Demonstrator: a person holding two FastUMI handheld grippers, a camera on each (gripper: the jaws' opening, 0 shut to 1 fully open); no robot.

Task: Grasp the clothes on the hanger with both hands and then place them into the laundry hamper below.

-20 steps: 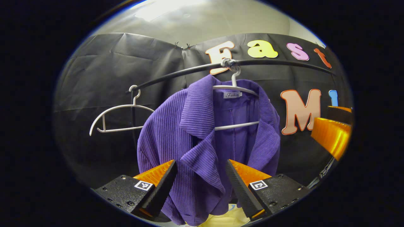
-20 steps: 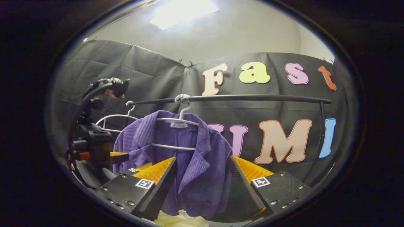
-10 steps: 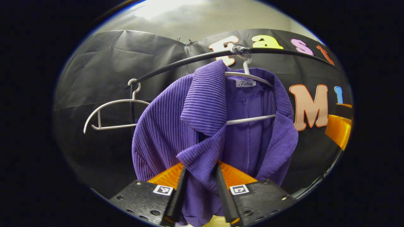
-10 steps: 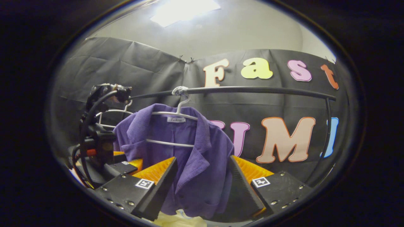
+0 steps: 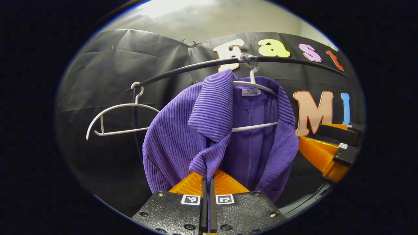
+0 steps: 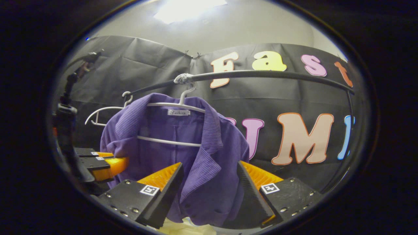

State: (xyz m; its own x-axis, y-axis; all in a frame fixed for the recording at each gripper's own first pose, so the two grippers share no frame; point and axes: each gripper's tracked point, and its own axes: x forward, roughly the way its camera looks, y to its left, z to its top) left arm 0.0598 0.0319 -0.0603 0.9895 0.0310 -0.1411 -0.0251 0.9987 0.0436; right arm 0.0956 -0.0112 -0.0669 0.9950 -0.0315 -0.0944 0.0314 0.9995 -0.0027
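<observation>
Left gripper [image 5: 207, 182] clamped on purple jacket [image 5: 176, 137] lapel; right gripper [image 6: 209, 182] wide open in front of jacket.

Left gripper view: fingers nearly closed, lapel tip pinched between both pads, fabric bunched just above them. Jacket hangs on a white hanger [image 5: 258, 86] hooked to the black rail [image 5: 183, 68]. Empty white hanger [image 5: 114, 117] on the rail further left, apart from jacket. Right gripper's orange fingers at right edge, just beside the jacket's far front panel; contact can't be told. Right gripper view: jaws spread, jacket's lower front and lapel between them, fingers not pressing cloth. Left gripper low left, its closed orange fingers [image 6: 111, 164] against the jacket's other front edge. Pale yellow object [image 6: 183, 227] under the hem at bottom, too cropped to identify as the hamper.
</observation>
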